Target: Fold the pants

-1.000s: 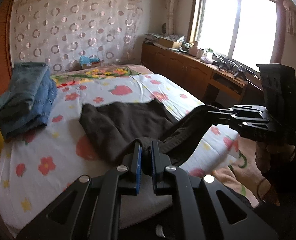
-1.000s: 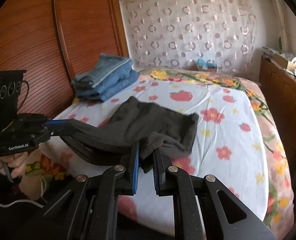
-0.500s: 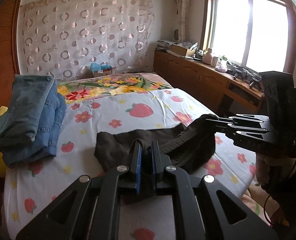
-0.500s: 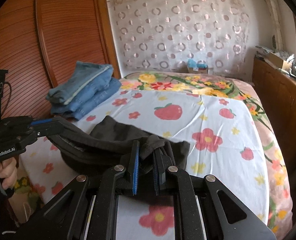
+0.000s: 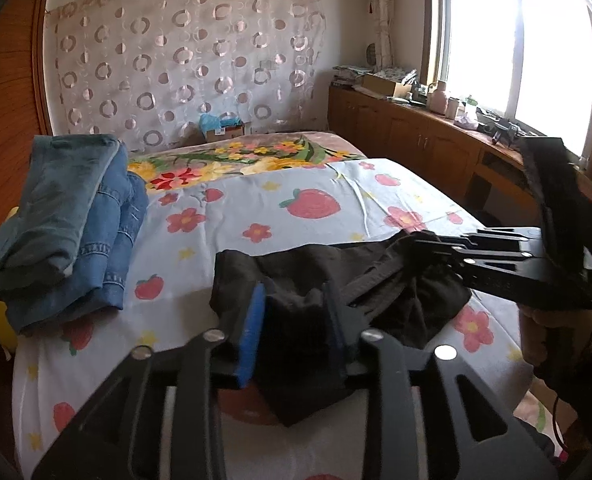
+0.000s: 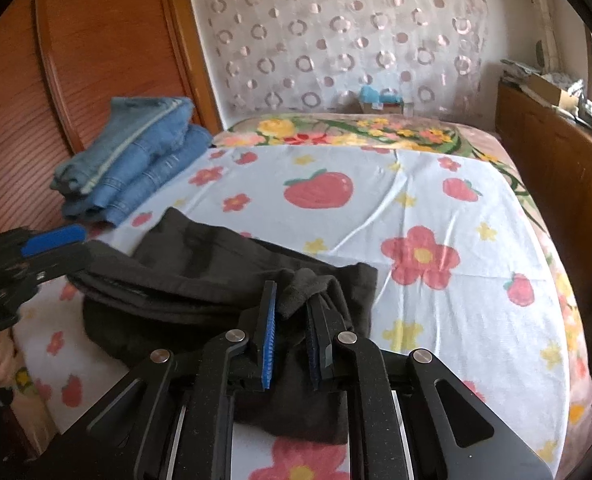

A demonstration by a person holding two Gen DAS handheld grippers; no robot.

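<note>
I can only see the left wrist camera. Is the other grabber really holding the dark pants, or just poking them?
Observer: Holding. In the right wrist view, a bunched fold of the dark grey fabric pants sits pinched between the pads of the right gripper.
Operator: What does my grabber look like from the side?
Observer: The left gripper has its fingers apart, with the pants' edge at their tips.
Operator: What's behind the jeans?
Observer: The folded stack of blue denim jeans lies close beside a reddish slatted wooden panel.
</note>
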